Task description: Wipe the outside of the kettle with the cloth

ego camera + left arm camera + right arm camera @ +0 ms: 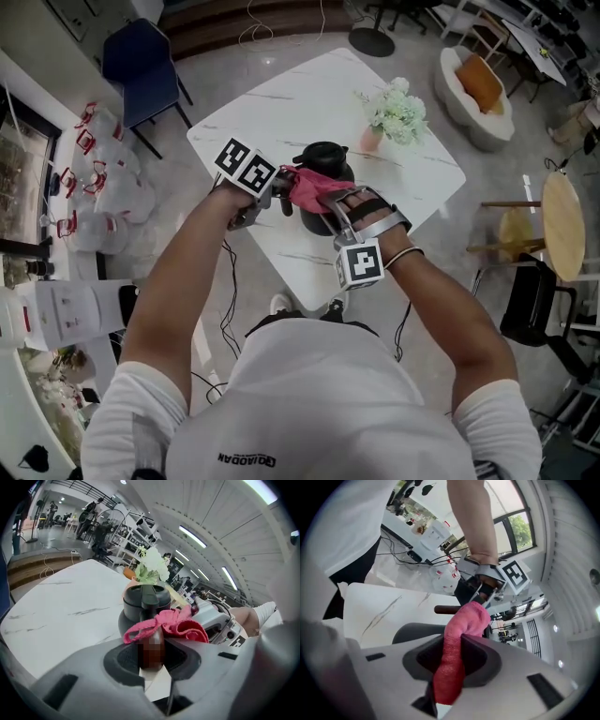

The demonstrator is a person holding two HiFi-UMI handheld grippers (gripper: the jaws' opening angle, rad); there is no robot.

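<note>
A black kettle (326,165) stands on the white marble table (281,103). My left gripper (279,197) is shut on its brown handle (151,645), which sits between the jaws in the left gripper view, with the kettle's lid (143,598) just beyond. A pink cloth (313,187) is draped against the kettle's near side by the handle. My right gripper (330,212) is shut on the pink cloth (453,658), which runs up out of the jaws to the handle (446,609). The two grippers are close together at the kettle.
A pot of pale flowers (396,114) stands on the table behind the kettle. Around the table are a blue chair (141,58), a beige armchair (476,86), a round wooden side table (562,225) and a black chair (536,302). Cables lie on the floor.
</note>
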